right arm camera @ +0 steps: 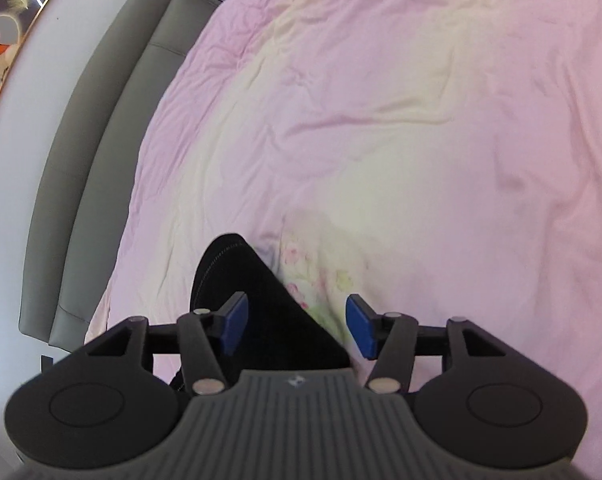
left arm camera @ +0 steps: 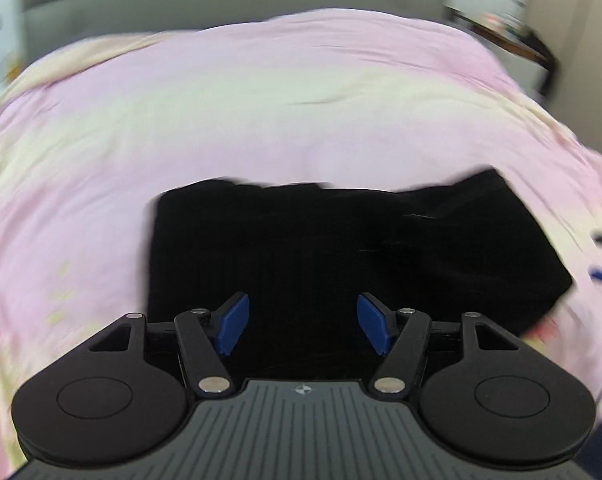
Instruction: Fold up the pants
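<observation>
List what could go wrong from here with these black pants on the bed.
1. Both grippers are open and hold nothing: the left gripper hangs over the black pants, so closing here may pinch several layers and drag the fold apart.
2. The right gripper has only a corner of the pants between its fingers; a grab might slip or catch the pink bedsheet.
3. The soft, wrinkled sheet could bunch under a slide.

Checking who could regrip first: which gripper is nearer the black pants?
Left, though it is close. The left gripper sits over the middle of the black pants, jaws open. The right gripper, also open, is over one corner of the pants, partly above the pink bedsheet.
</observation>
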A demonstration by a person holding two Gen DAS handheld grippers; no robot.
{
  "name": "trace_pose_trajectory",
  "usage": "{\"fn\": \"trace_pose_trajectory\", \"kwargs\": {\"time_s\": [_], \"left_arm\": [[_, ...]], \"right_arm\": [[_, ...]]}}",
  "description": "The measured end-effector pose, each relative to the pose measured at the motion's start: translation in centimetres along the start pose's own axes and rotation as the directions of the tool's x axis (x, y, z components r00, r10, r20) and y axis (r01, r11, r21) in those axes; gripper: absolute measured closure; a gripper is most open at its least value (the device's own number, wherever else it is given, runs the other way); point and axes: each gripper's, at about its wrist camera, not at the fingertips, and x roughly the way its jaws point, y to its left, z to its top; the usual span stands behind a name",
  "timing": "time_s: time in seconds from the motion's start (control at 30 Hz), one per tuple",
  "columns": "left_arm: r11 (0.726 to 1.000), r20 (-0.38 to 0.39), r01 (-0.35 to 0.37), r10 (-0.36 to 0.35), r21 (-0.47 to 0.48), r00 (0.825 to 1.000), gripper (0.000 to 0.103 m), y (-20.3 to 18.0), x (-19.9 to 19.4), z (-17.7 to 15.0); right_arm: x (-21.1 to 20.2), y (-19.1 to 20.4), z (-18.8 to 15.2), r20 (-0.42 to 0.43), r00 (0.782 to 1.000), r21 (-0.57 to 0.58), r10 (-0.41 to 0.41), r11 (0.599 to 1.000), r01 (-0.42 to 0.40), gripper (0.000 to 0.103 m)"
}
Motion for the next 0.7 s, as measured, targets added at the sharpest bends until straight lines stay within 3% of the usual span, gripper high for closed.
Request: {"fn": "trace_pose_trajectory", "kwargs": {"time_s": [0.1, 0.27, 0.4, 0.7], "left_arm": [[0.989, -0.008, 0.041, -0.04, 0.141, 0.999, 0.03, -5.3, 1.8, 1.2], [0.981, -0.052, 0.095, -0.087, 0.17, 0.995, 0.03, -10.7, 4.4, 2.4], [0.973, -0.053, 0.091, -0.081, 0.213, 0.995, 0.03, -14.0, 5.4, 2.0], [0.974, -0.122, 0.093, -0.068, 0.208, 0.99, 0.03, -15.8, 8.8, 2.0]], "right_arm": [[-0.1, -0.5, 0.9, -0.015, 1.0, -0.01, 0.025, 1.0, -0.025, 0.048], [2.4, -1.1, 1.2, -0.133, 0.991, -0.035, 0.02, 0.999, -0.025, 0.046], [4.2, -1.6, 0.4, -0.216, 0.976, -0.017, 0.011, 1.0, -0.015, 0.044], [6.0, -1.4, -0.5, -0.29, 0.957, -0.047, -0.005, 0.999, -0.009, 0.042]]}}
